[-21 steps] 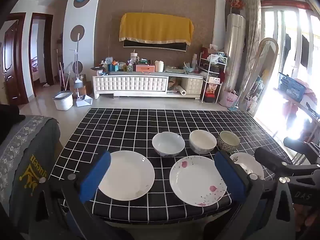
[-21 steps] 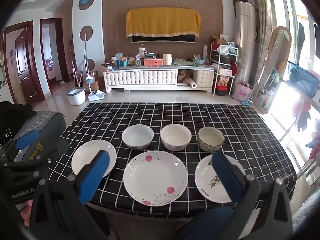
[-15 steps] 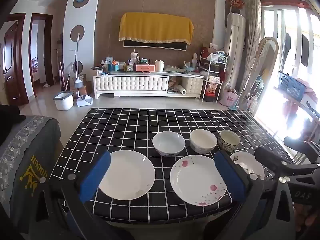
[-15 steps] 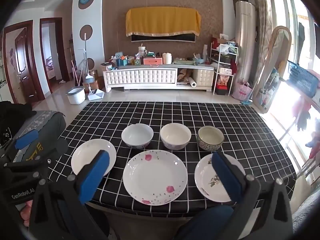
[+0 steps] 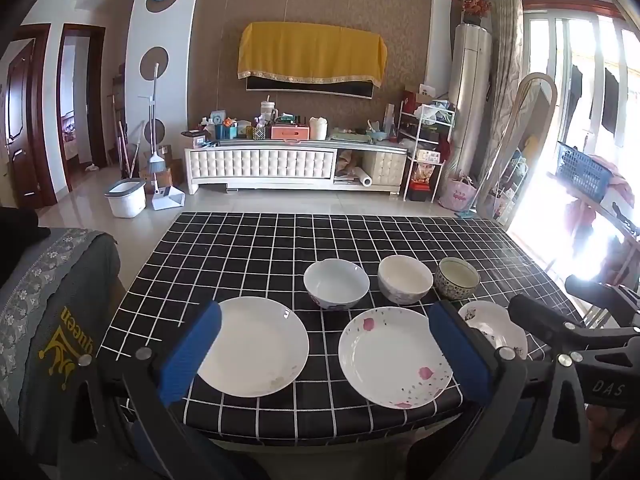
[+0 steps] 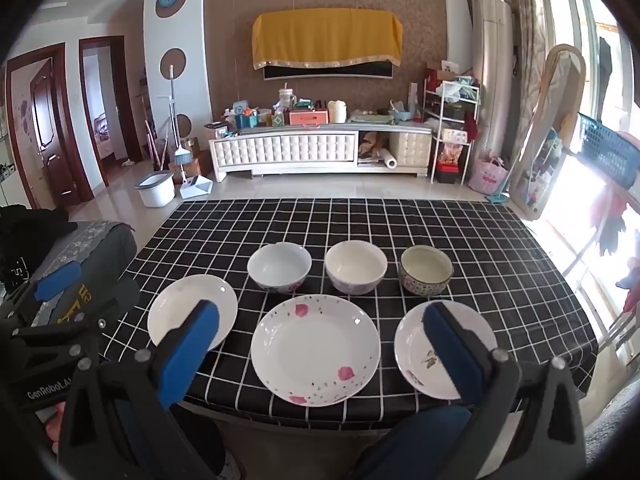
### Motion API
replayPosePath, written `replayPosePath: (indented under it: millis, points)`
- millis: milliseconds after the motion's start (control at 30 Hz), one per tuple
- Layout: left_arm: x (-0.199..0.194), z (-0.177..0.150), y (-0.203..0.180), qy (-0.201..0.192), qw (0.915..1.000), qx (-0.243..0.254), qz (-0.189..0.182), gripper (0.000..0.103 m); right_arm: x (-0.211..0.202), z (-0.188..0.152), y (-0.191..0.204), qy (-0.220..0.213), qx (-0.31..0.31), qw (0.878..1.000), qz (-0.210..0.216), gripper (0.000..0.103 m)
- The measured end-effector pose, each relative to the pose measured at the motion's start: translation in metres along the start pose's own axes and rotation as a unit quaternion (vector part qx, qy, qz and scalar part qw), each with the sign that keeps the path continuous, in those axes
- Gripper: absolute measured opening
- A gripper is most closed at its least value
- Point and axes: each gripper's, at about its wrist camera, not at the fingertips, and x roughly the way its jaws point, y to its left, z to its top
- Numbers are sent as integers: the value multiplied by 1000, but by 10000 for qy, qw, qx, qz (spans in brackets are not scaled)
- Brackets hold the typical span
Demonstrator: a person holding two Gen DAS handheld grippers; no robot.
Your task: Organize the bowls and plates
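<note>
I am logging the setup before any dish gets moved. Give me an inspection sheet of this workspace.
Surface: table under a black cloth with a white grid, far half bare.
Job's things: three plates in the near row, plain white plate, pink-flowered plate, leaf-print plate; behind them white bowl, cream bowl, patterned bowl. All separate, none stacked.
Clutter: nothing seen on the table.
Grippers: left gripper and right gripper open, empty, at the near edge.
Cables: nothing seen.
Surroundings: TV cabinet crowded with items, bucket, wire shelf.
</note>
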Motion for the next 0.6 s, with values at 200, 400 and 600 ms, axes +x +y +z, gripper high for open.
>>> replayPosePath:
  millis: [200, 400, 600]
  points:
    - [1, -1, 1, 4, 10000, 7, 12, 103, -5, 1, 3, -56, -102, 9999, -65, 103]
    - [1, -3, 1, 11, 10000, 31, 11, 103, -4, 1, 2, -11, -44, 10000, -59, 103]
    - [1, -3, 0, 16, 10000, 38, 6, 103, -5, 2, 1, -7, -34, 10000, -64, 103]
